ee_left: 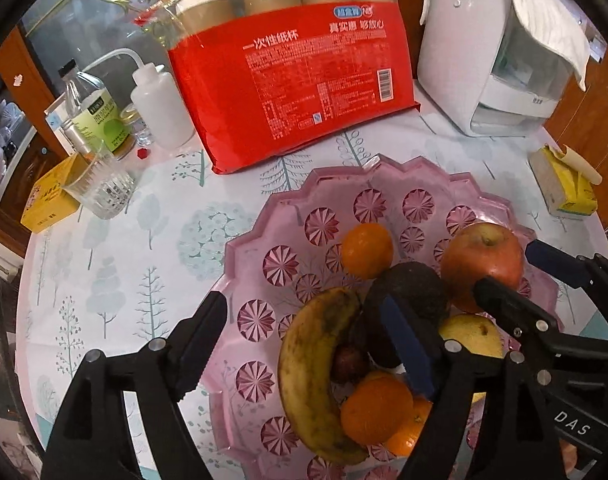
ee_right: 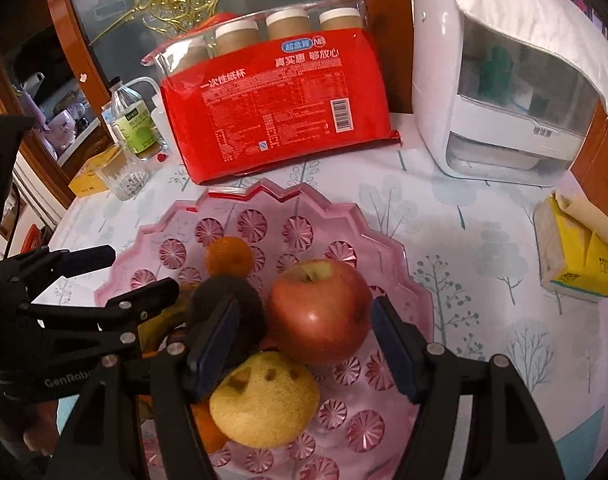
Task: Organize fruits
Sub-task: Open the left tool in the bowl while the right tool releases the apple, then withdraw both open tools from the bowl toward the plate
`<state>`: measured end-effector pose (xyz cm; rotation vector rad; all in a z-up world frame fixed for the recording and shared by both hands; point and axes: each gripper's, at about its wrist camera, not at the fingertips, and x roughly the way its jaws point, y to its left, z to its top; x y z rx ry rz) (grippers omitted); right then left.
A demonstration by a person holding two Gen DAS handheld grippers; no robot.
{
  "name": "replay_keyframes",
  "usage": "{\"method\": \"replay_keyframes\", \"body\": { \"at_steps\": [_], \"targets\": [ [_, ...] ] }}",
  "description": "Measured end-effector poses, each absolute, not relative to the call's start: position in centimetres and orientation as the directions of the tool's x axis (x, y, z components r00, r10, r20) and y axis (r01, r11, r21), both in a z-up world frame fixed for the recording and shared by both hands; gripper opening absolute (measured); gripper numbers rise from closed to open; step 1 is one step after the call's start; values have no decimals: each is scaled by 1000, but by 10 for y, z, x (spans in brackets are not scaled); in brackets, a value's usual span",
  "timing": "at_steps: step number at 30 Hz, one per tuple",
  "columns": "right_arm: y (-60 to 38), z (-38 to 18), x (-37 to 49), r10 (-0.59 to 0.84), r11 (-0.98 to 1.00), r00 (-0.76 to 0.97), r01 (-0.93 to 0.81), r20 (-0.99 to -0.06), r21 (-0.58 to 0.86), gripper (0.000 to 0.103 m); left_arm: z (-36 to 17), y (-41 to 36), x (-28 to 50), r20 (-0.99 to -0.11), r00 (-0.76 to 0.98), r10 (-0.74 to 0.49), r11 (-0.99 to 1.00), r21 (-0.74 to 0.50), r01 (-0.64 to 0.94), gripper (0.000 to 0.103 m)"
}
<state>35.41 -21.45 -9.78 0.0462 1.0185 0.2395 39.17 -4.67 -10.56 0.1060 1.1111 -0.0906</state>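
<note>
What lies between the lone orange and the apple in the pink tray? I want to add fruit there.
Only bare tray floor: the orange and apple sit apart in the pink tray, with the dark avocado just in front, shown in the left wrist view.

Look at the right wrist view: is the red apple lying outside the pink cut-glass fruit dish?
No, the red apple sits inside the pink cut-glass fruit dish, beside a dark avocado and a yellow pear.

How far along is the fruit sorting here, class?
Done: banana, oranges, avocado and pear lie in the pink bowl. In hand: right gripper straddles the apple, jaws apart. Left: no fruit shows outside the bowl.
</note>
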Motion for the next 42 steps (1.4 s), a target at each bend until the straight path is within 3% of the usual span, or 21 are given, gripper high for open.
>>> {"method": "replay_keyframes", "body": {
  "at_steps": [42],
  "targets": [
    [-205, 41, 219, 316, 948, 614, -241, -723, 209, 69, 46, -1, 227, -796, 606, 7, 999, 38, 37, 91]
  ]
}}
